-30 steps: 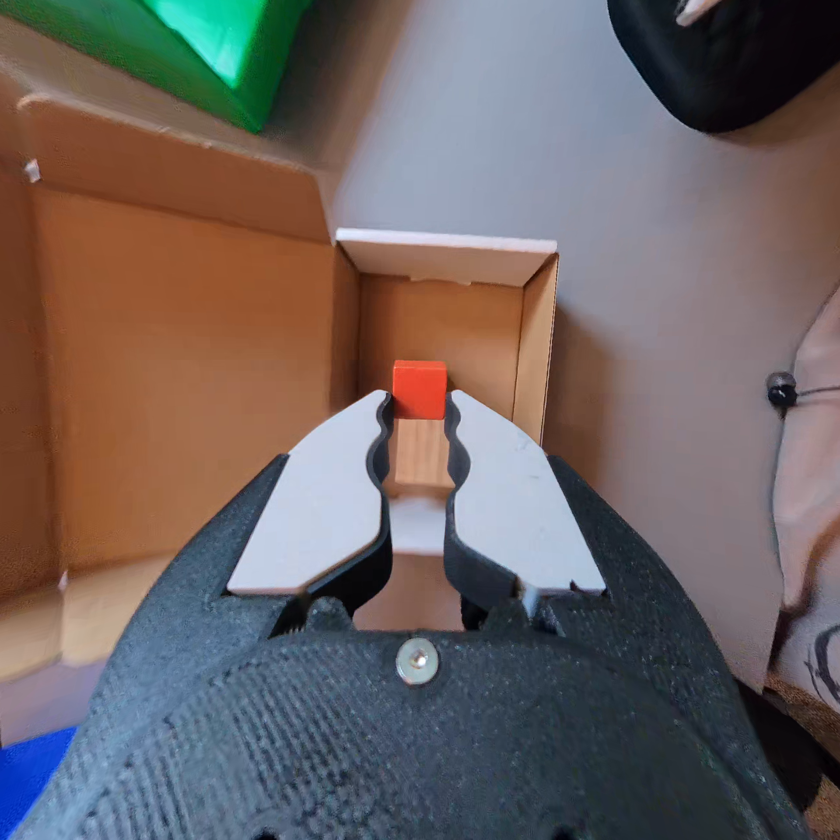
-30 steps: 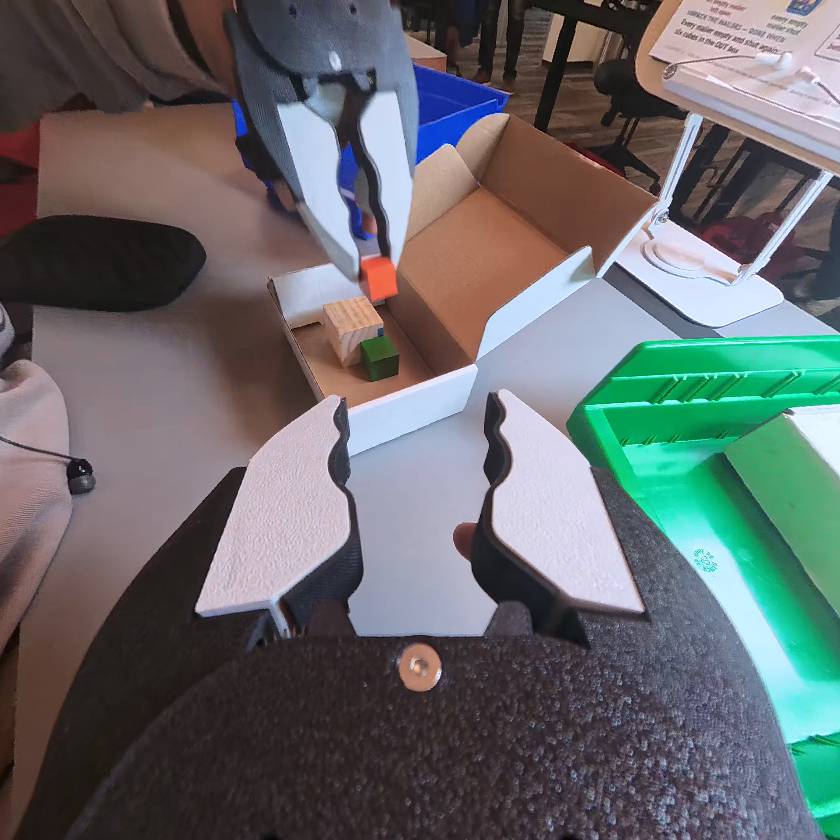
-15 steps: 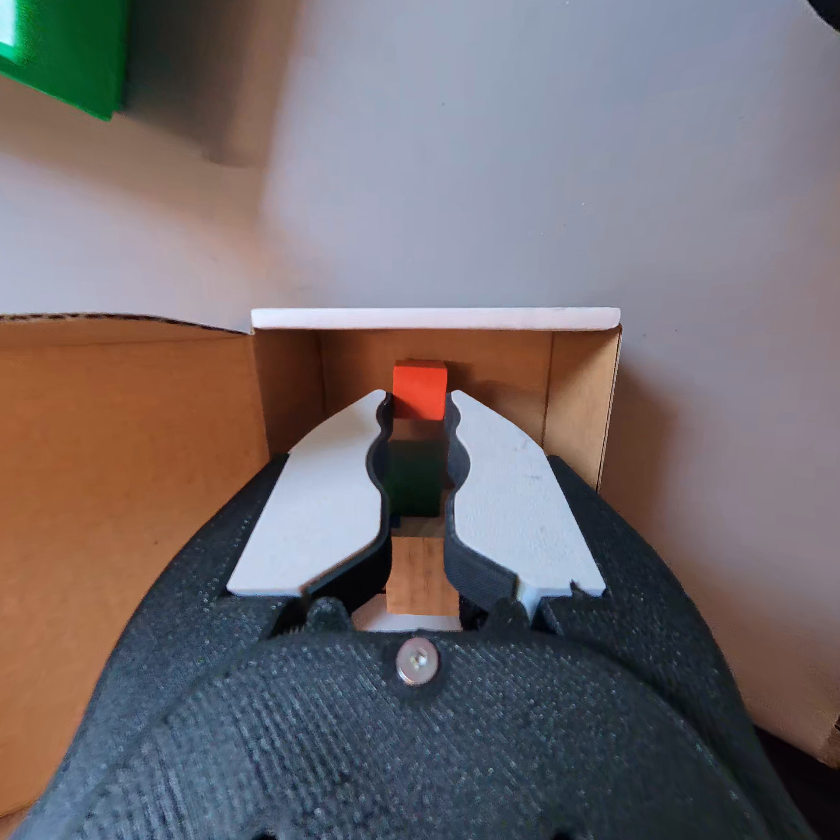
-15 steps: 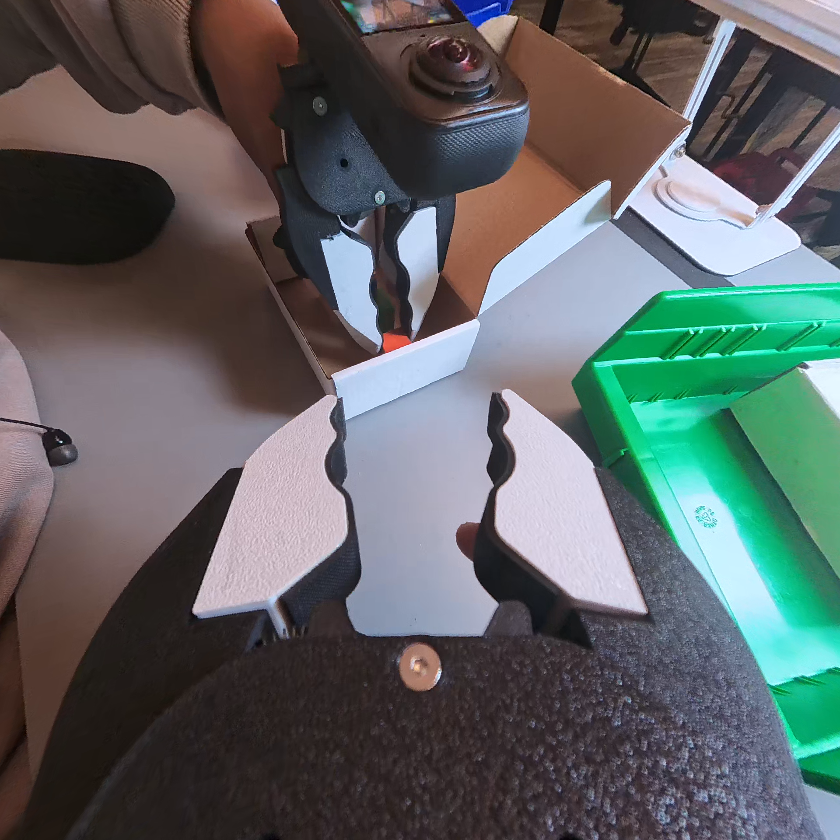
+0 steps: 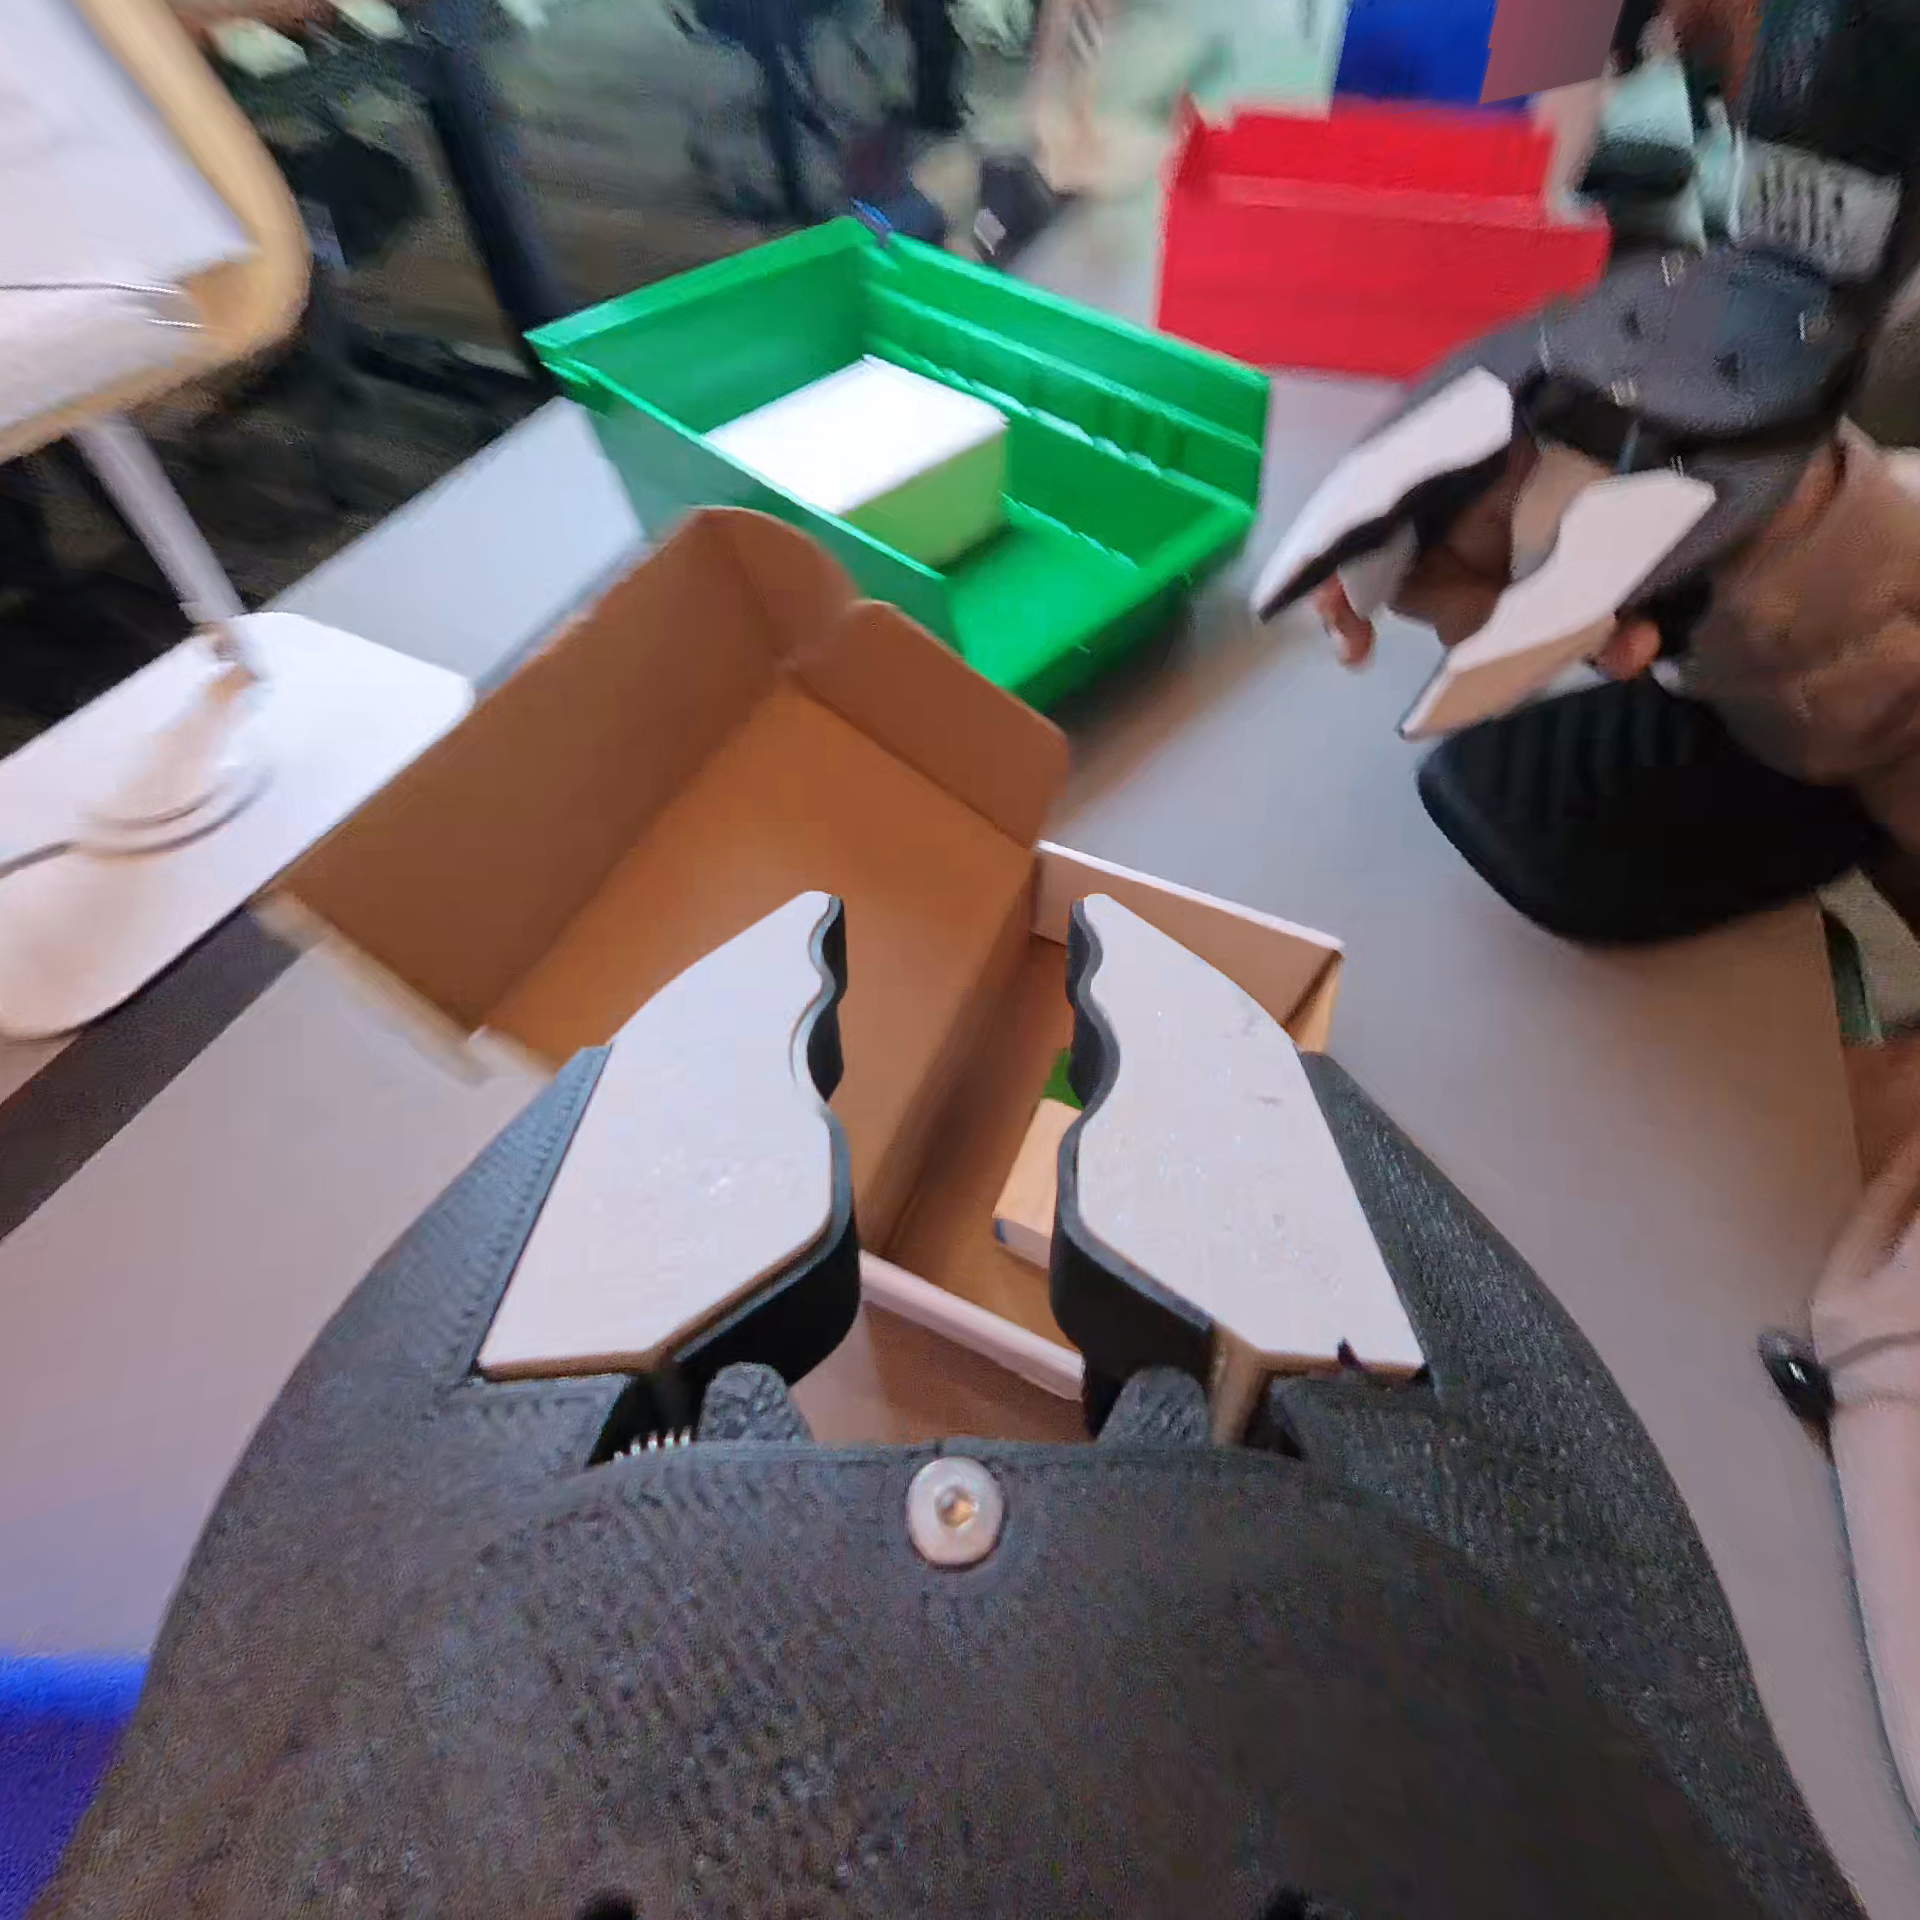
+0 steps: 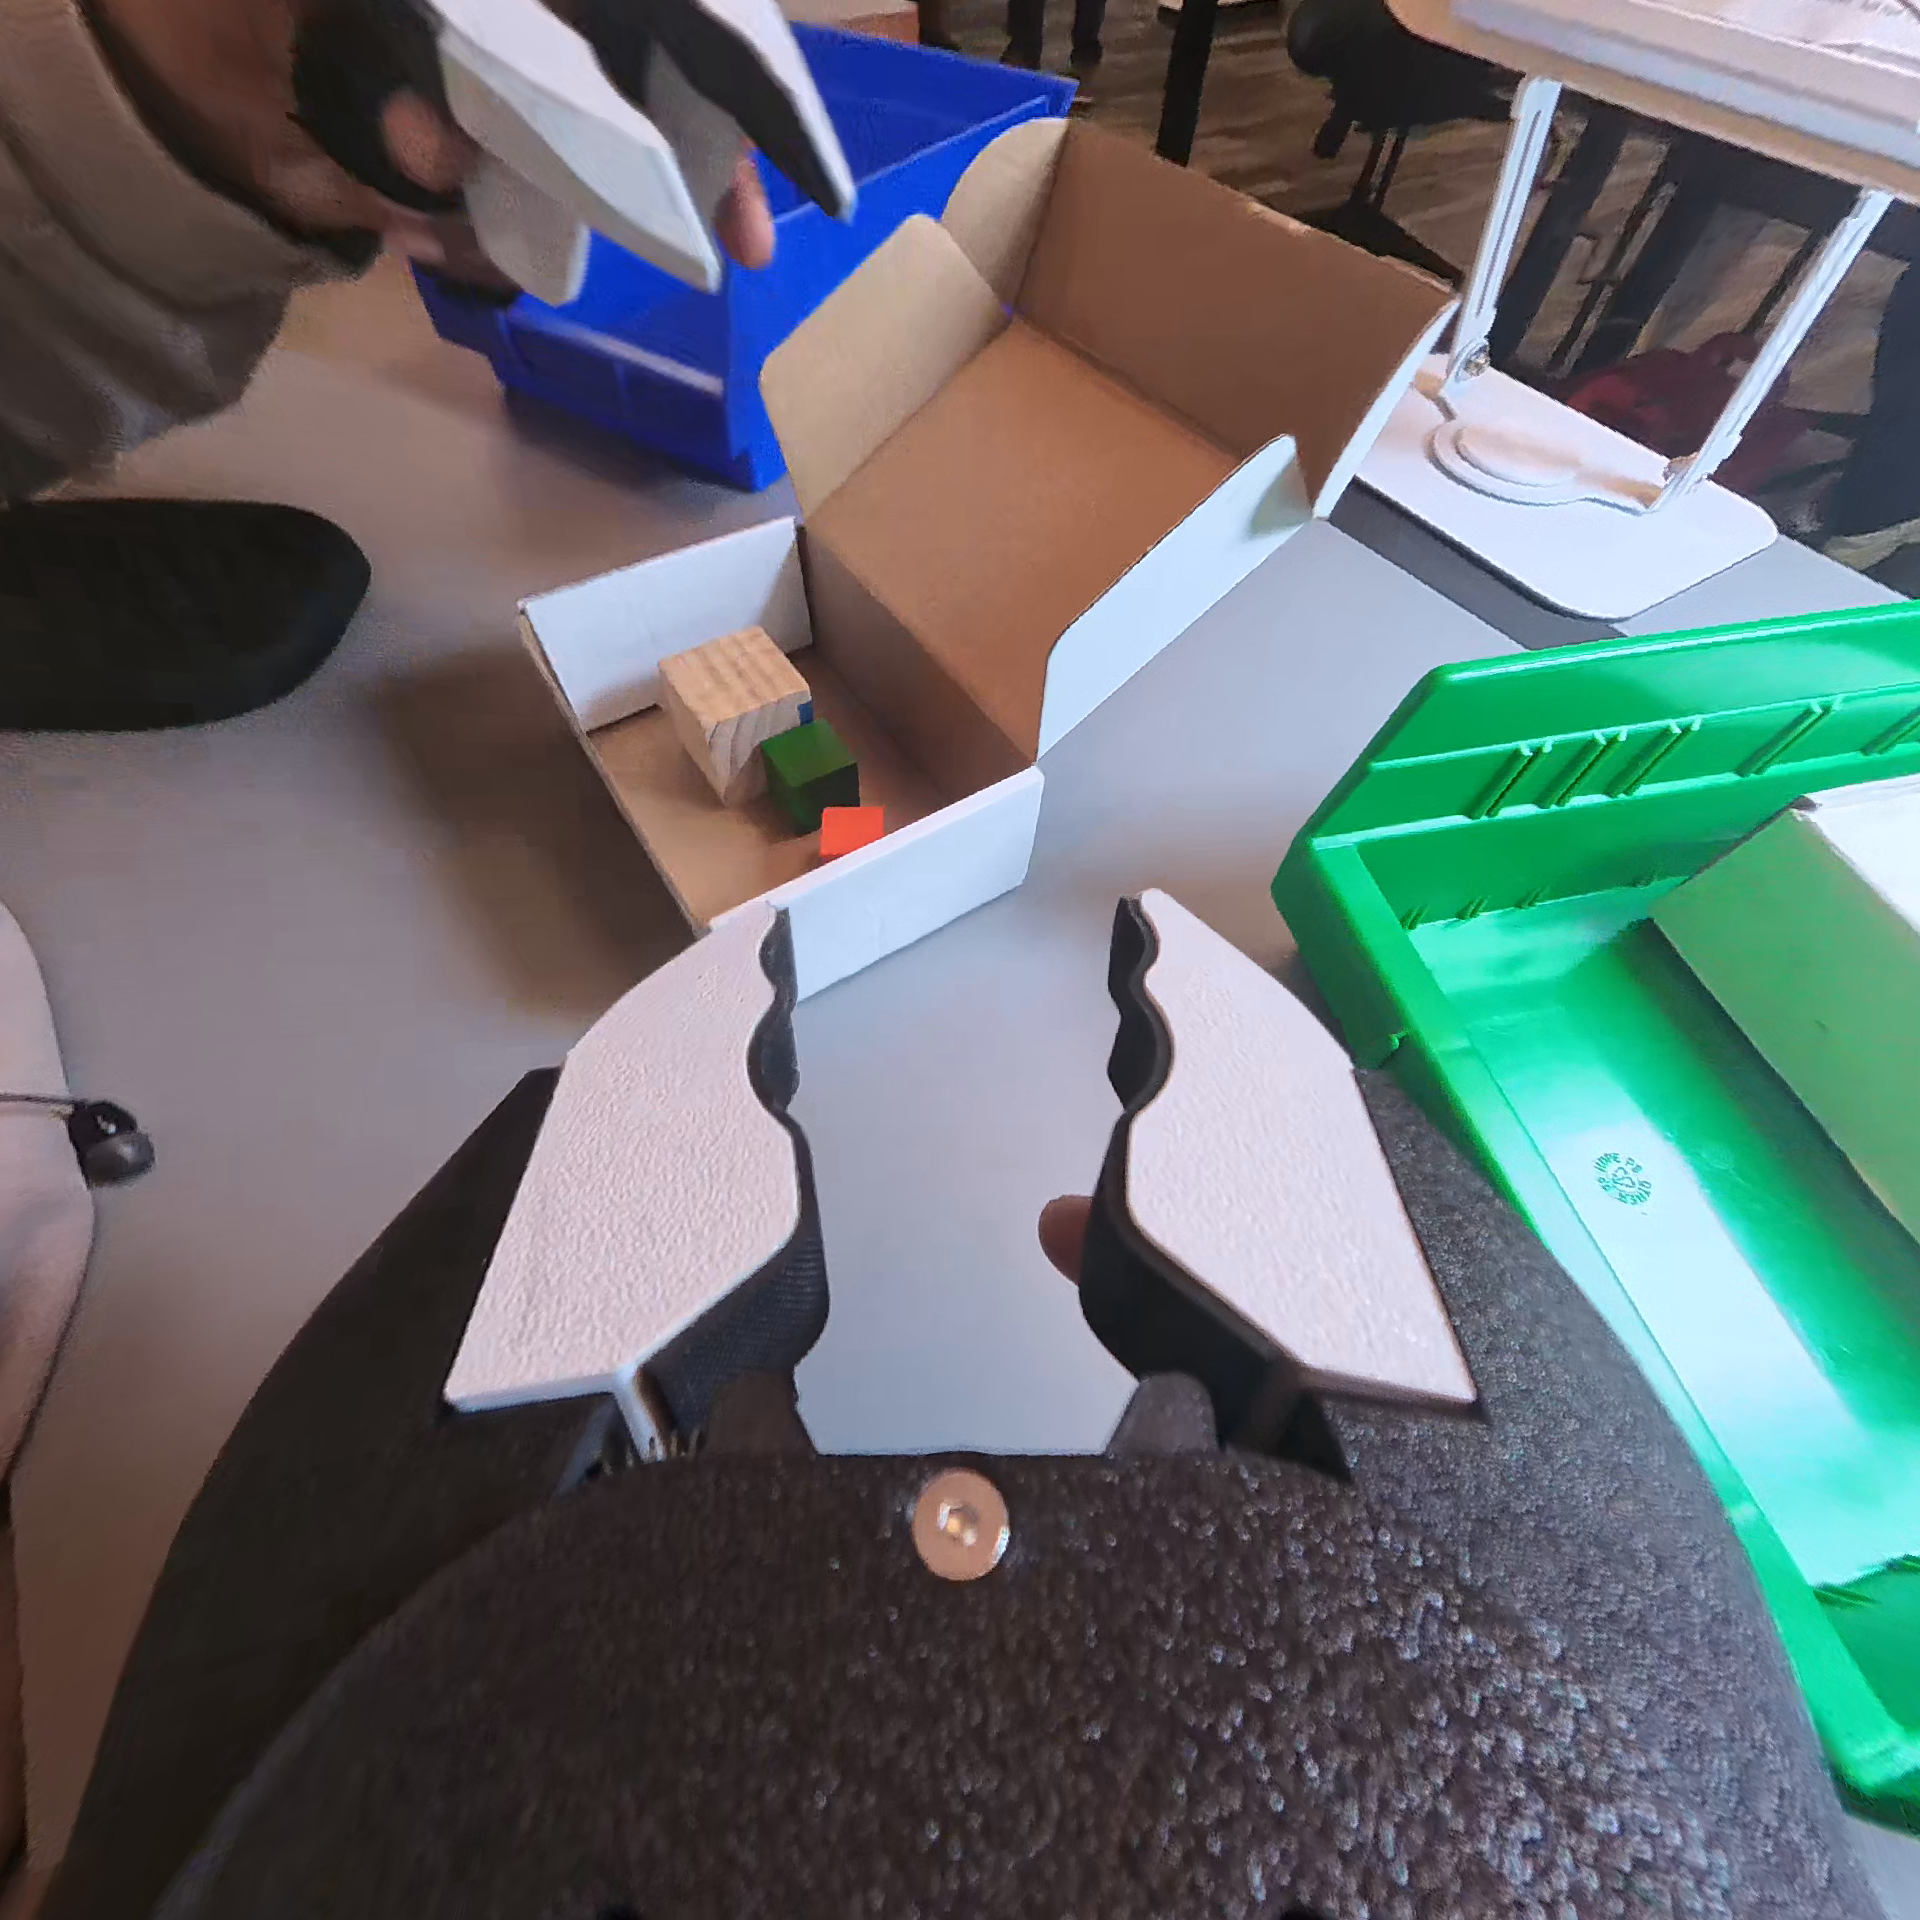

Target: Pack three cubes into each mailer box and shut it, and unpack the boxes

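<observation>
With both sets of jaws empty and spread, three cubes lay in the white cardboard mailer box just ahead of my right jaws, so I judged folding its upright lid squarely down came next.

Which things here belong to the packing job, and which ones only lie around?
Belong to the job:
open mailer box
wooden cube
green cube
orange cube
left tool
right tool

Just lying about:
green bin
blue bin
red bin
white stand
black pad
</observation>
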Available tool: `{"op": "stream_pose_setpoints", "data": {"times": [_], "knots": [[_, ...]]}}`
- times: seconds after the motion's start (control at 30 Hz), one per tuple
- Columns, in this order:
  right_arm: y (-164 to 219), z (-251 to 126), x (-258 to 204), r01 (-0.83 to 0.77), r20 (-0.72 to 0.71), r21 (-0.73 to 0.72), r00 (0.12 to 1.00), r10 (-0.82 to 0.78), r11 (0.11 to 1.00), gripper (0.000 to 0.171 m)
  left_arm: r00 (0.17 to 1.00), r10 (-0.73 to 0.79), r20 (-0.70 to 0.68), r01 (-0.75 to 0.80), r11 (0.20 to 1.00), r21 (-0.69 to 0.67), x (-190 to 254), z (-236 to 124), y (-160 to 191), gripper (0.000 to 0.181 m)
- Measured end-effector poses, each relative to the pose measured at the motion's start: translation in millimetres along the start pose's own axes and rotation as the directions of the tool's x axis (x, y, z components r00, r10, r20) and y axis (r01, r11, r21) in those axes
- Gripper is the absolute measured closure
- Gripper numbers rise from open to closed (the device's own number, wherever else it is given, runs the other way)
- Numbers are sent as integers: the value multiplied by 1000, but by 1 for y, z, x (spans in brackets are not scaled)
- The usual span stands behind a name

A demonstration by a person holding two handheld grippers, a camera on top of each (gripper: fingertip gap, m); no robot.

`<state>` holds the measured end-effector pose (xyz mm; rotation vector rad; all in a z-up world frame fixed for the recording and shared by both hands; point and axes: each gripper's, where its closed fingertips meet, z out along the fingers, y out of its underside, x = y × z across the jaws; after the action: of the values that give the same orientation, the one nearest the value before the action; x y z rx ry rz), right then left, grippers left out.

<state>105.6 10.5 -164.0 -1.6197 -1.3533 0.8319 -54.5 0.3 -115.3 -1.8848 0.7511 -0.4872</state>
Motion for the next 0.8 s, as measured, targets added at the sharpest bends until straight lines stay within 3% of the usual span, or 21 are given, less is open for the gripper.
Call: {"op": "stream_pose_setpoints", "data": {"times": [0.13,0.27,0.37,0.5,0.67,0.8], "knots": [[-10,14,12,-39,-40,46,998,41,998,126,957,-228,181,183,955,234,-43,-49,19,145],[-23,39,32,-106,-76,52,991,109,993,131,897,-404,182,343,893,293,-57,-57,39,145],[-37,58,42,-238,-28,64,970,240,969,122,877,-446,179,388,878,280,-64,-45,42,142],[-51,80,53,-350,-24,54,936,351,935,121,862,-461,213,415,881,227,-79,-27,41,139],[-48,100,55,-375,-47,5,926,374,927,144,858,-489,158,469,871,146,-80,-2,47,150],[-48,103,53,-262,-103,16,959,262,965,155,888,-429,166,415,902,115,-71,4,48,162]]}}
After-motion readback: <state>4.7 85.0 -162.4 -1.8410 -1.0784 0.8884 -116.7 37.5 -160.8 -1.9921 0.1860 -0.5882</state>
